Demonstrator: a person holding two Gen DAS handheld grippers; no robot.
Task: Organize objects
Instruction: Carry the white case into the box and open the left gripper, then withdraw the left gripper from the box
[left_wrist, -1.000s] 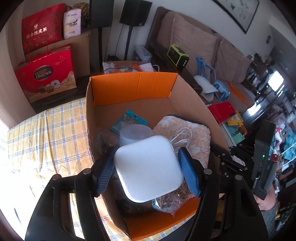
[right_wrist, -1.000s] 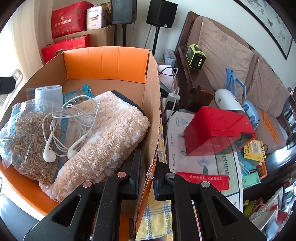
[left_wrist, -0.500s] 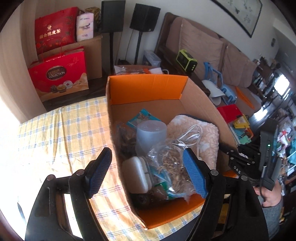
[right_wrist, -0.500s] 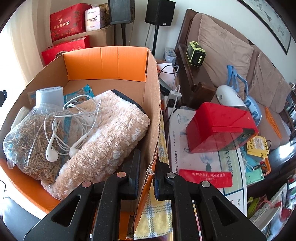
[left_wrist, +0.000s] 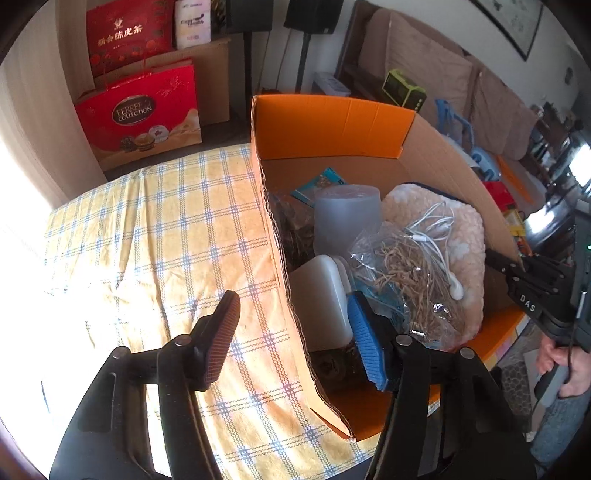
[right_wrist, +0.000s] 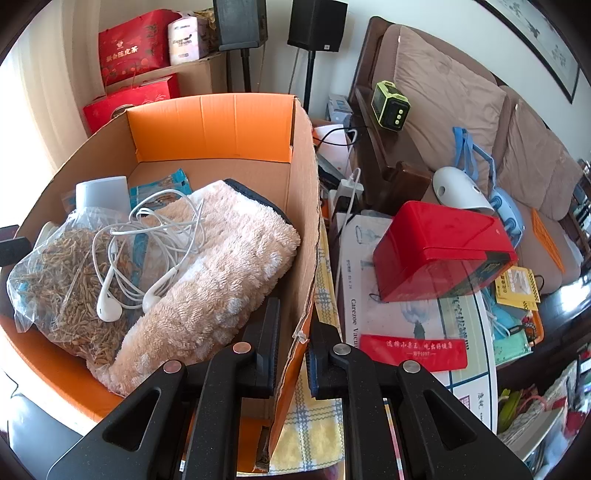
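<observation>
Risk sits mostly with our right gripper (right_wrist: 291, 343), whose fingers pinch the side wall of the cardboard box (right_wrist: 301, 206); a hard tug could tear the already ragged edge or tip the load. Our left gripper (left_wrist: 291, 332) is spread wide and empty, straddling the opposite box wall, with one pad (left_wrist: 364, 343) close to the white case (left_wrist: 321, 295) resting inside against that wall. Earphones (right_wrist: 147, 236) lie loose on the herb bag (right_wrist: 66, 280) and could snag.
</observation>
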